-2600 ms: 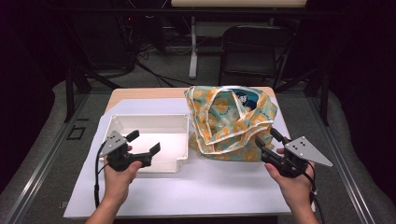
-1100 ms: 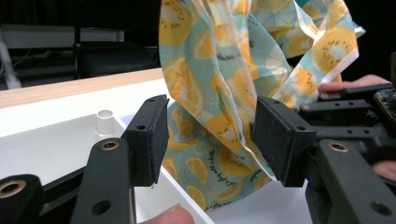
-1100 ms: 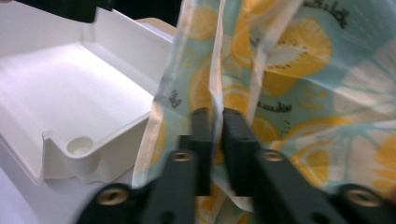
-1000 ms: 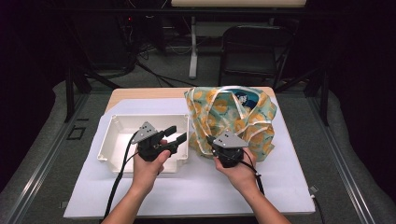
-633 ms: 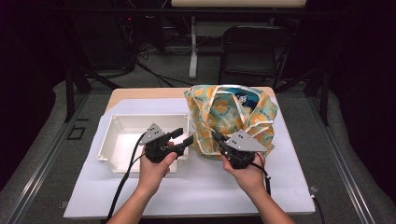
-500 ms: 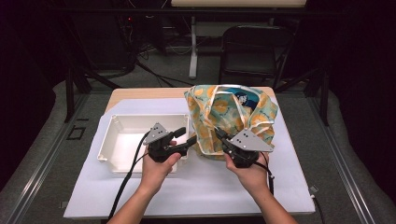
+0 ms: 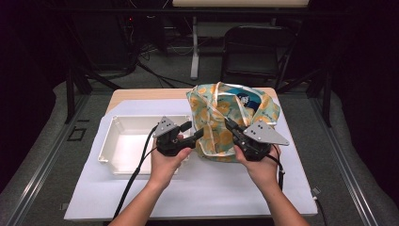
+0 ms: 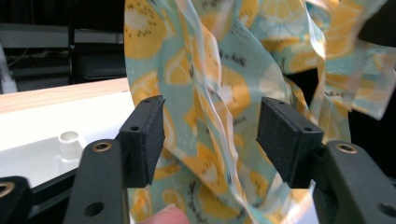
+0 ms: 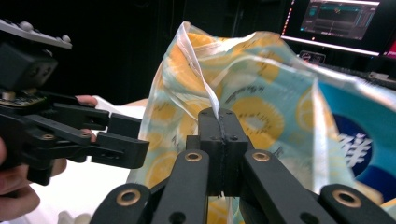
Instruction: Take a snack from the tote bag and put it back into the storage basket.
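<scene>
On the table (image 7: pixel 197 188), the right tool (image 9: pixel 218 122) pinches the bag (image 7: pixel 226 122) rim; the left tool (image 8: pixel 210 135), spread, should clamp the facing fold squarely.

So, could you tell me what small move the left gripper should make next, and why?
Probably ease forward and close on the bag's near edge. The right gripper is already shut on the white trim of the fruit-print bag, while the left gripper has its jaws open, with a fold of the bag's fabric between them, not yet pinched. A second grip would let both spread the bag's mouth.
</scene>
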A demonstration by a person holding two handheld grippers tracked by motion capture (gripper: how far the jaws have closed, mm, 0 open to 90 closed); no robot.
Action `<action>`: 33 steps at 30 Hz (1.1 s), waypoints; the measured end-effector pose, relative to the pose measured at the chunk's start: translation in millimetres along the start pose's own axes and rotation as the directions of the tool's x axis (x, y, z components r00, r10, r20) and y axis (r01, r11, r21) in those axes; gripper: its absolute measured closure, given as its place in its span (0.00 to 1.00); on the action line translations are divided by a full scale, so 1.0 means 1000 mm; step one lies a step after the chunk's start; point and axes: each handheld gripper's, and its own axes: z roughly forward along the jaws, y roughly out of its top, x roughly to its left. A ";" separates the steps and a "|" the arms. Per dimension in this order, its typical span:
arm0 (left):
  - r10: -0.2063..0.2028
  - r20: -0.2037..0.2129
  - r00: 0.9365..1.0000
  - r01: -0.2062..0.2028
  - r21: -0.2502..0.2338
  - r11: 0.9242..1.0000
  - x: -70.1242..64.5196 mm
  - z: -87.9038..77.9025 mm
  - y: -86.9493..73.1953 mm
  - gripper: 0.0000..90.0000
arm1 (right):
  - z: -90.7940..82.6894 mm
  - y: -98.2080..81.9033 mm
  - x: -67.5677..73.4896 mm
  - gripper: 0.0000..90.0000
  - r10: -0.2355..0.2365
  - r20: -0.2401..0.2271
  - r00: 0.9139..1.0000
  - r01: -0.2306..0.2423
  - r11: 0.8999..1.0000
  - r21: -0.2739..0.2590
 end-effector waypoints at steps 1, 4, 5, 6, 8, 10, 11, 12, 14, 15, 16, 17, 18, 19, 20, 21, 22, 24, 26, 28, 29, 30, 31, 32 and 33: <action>0.012 0.022 1.000 -0.011 -0.005 1.000 0.000 0.002 0.001 0.55 | 0.000 0.002 -0.001 1.00 0.001 0.003 1.000 -0.001 1.000 -0.007; 0.029 0.084 0.996 -0.029 -0.006 1.000 -0.003 0.004 0.003 0.76 | -0.001 0.008 -0.006 1.00 -0.006 0.009 1.000 0.006 1.000 -0.016; 0.040 0.073 0.997 -0.040 -0.002 0.999 -0.005 0.005 0.003 0.92 | -0.001 0.012 -0.010 1.00 -0.013 0.018 1.000 0.014 1.000 -0.025; 0.048 0.110 0.993 -0.050 0.016 0.999 -0.005 0.005 0.003 0.92 | -0.001 0.012 -0.010 1.00 -0.013 0.018 1.000 0.014 1.000 -0.025; 0.063 0.129 0.990 -0.070 0.047 0.996 -0.006 0.005 0.002 1.00 | -0.002 0.018 -0.019 1.00 -0.016 0.036 0.999 0.018 0.999 -0.044; 0.079 0.149 0.986 -0.091 0.069 0.993 -0.007 0.005 -0.002 1.00 | -0.002 0.024 -0.027 1.00 -0.006 0.050 0.999 0.009 0.999 -0.051; 0.096 0.159 0.983 -0.110 0.081 0.991 -0.007 0.004 -0.005 1.00 | -0.002 0.025 -0.030 1.00 -0.004 0.056 0.998 0.007 0.998 -0.055; 0.098 0.172 0.980 -0.115 0.092 0.989 -0.007 0.004 -0.006 1.00 | -0.001 0.028 -0.035 1.00 0.000 0.065 0.998 0.004 0.999 -0.054; 0.102 0.157 0.982 -0.117 0.089 0.989 -0.008 0.004 -0.007 1.00 | 0.001 0.031 -0.043 1.00 0.003 0.081 0.997 0.001 0.998 -0.057; 0.101 0.160 0.982 -0.117 0.094 0.989 -0.008 0.003 -0.007 1.00 | 0.003 0.032 -0.048 1.00 -0.001 0.091 0.996 0.006 0.999 -0.054; 0.098 0.161 0.982 -0.115 0.096 0.989 -0.008 0.003 -0.008 1.00 | 0.003 0.032 -0.048 1.00 -0.001 0.091 0.996 0.006 0.999 -0.054; 0.098 0.169 0.981 -0.116 0.100 0.988 -0.007 0.003 -0.009 1.00 | 0.008 0.035 -0.058 1.00 -0.005 0.116 0.993 0.011 0.999 -0.045; 0.098 0.160 0.982 -0.116 0.102 0.988 -0.008 0.003 -0.010 1.00 | 0.008 0.035 -0.058 1.00 -0.005 0.116 0.993 0.011 0.999 -0.045; 0.103 0.167 0.981 -0.123 0.114 0.986 -0.007 0.002 -0.012 1.00 | 0.010 0.036 -0.062 1.00 -0.012 0.125 0.992 0.017 0.999 -0.038; 0.101 0.174 0.979 -0.122 0.112 0.986 -0.007 0.002 -0.013 1.00 | 0.014 0.038 -0.069 1.00 -0.017 0.141 0.990 0.022 0.999 -0.032; 0.102 0.180 0.978 -0.125 0.125 0.984 -0.006 0.001 -0.015 1.00 | 0.016 0.039 -0.075 1.00 -0.012 0.151 0.988 0.016 1.000 -0.023; 0.103 0.172 0.980 -0.124 0.121 0.985 -0.006 0.001 -0.017 1.00 | 0.018 0.040 -0.082 1.00 -0.012 0.165 0.986 0.016 1.000 -0.023; 0.102 0.142 0.985 -0.120 0.126 0.985 -0.005 0.000 -0.020 1.00 | 0.021 0.042 -0.094 1.00 0.008 0.185 0.983 -0.006 1.000 -0.014; 0.094 0.169 0.981 -0.118 0.142 0.983 -0.002 -0.001 -0.023 1.00 | 0.024 0.044 -0.111 1.00 0.041 0.201 0.979 -0.041 0.999 -0.005; 0.093 0.155 0.984 -0.117 0.151 0.982 0.000 -0.001 -0.027 1.00 | 0.025 0.044 -0.115 1.00 0.050 0.207 0.977 -0.050 0.999 -0.005; 0.090 0.161 0.983 -0.117 0.165 0.979 0.001 -0.002 -0.029 1.00 | 0.026 0.045 -0.120 1.00 0.056 0.214 0.975 -0.057 0.998 0.000; 0.089 0.159 0.983 -0.116 0.176 0.978 0.002 -0.002 -0.031 1.00 | 0.027 0.046 -0.125 1.00 0.061 0.217 0.974 -0.064 0.998 0.007; 0.088 0.156 0.984 -0.117 0.185 0.976 0.002 -0.002 -0.032 1.00 | 0.027 0.046 -0.129 1.00 0.062 0.227 0.972 -0.066 0.998 0.011; 0.086 0.155 0.984 -0.115 0.189 0.975 0.003 -0.002 -0.034 1.00 | 0.028 0.046 -0.133 1.00 0.066 0.231 0.971 -0.072 0.997 0.017; 0.084 0.156 0.984 -0.115 0.200 0.973 0.003 -0.002 -0.036 1.00 | 0.029 0.046 -0.138 1.00 0.071 0.232 0.970 -0.079 0.997 0.025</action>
